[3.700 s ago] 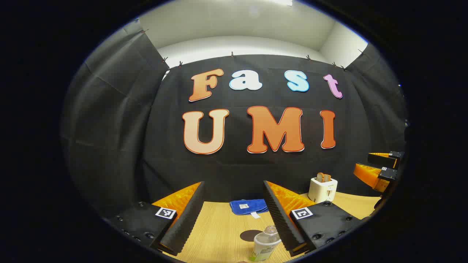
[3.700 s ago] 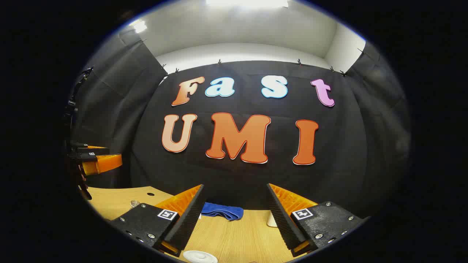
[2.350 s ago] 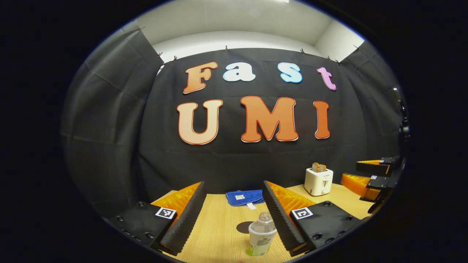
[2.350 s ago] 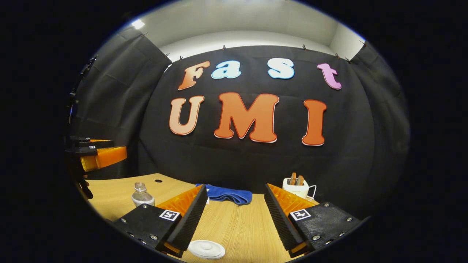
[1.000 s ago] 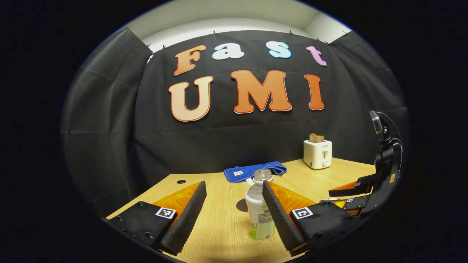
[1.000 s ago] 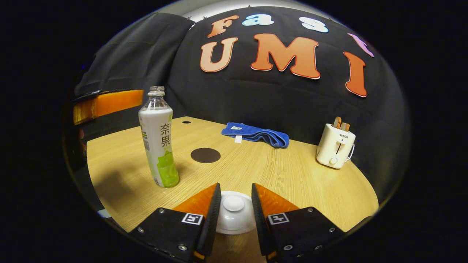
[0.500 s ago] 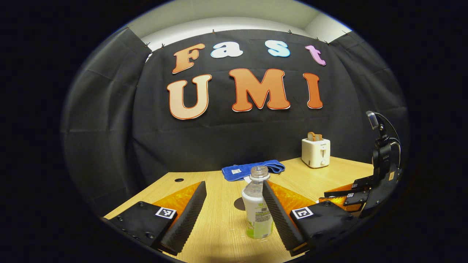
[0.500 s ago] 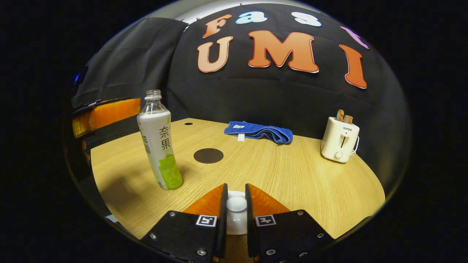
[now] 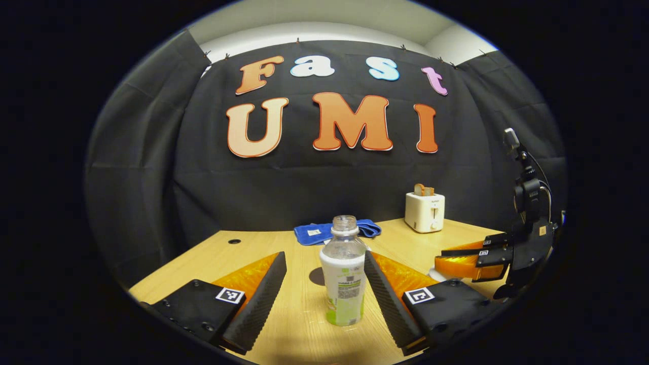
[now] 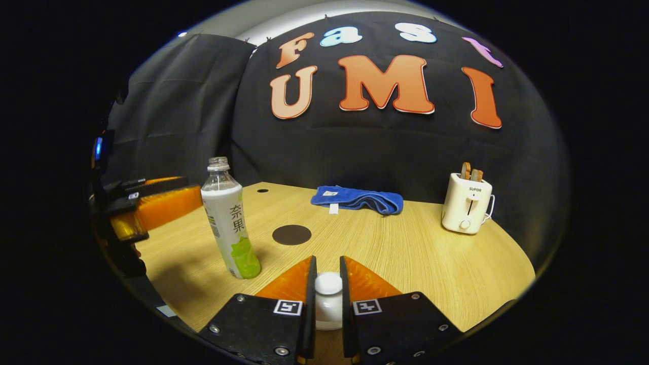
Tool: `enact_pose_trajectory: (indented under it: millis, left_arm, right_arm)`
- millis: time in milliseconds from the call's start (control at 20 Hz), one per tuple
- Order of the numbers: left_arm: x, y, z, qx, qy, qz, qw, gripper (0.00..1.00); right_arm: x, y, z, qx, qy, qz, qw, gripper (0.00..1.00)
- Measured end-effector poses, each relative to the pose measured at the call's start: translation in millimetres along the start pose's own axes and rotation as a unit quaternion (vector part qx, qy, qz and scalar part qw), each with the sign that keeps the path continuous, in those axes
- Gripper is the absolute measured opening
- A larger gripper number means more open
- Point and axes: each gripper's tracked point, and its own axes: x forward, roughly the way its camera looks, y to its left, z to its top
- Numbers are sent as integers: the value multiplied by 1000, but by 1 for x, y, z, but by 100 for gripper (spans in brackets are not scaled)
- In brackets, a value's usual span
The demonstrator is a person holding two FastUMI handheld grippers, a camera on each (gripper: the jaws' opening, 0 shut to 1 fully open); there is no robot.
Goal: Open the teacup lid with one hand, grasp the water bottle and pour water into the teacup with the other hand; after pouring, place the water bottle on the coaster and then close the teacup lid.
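Note:
A clear water bottle point(image 9: 344, 276) with a white and green label and no cap stands upright on the wooden table point(image 9: 299, 334). My left gripper point(image 9: 324, 256) is open, and the bottle sits just ahead between its two fingers, untouched. The same bottle point(image 10: 230, 223) appears at left in the right gripper view. My right gripper point(image 10: 327, 259) is shut on the knob of the white teacup lid point(image 10: 328, 284); the cup beneath is hidden. That gripper point(image 9: 469, 261) also appears at right in the left gripper view. A dark round coaster point(image 10: 291, 234) lies beyond the bottle.
A blue cloth point(image 10: 357, 198) lies folded at the back of the table by the booth wall. A white toaster point(image 10: 466, 203) with bread in it stands at the back right. The left gripper point(image 10: 152, 205) hangs at the table's left edge.
Both grippers came down from facing the wall to the table. The right one closed on the lid knob. The left one moved up to the bottle, which now stands between its fingers.

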Motion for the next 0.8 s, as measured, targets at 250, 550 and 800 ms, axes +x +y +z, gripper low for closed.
enact_pose_trajectory:
  millis: [250, 550, 800]
  left_arm:
    - [14, -4, -34, -5, 29, -23, 999, 99]
    - [29, -13, -75, -29, 84, -45, 995, 94]
    - [34, -13, -78, -28, 86, -45, 995, 81]
  right_arm:
    - [-8, -6, 10, 1, -11, -6, 1000, 22]
    - [-15, -14, 12, 1, -15, -15, 1000, 22]
    - [-18, -21, 16, 2, -20, -24, 1000, 22]
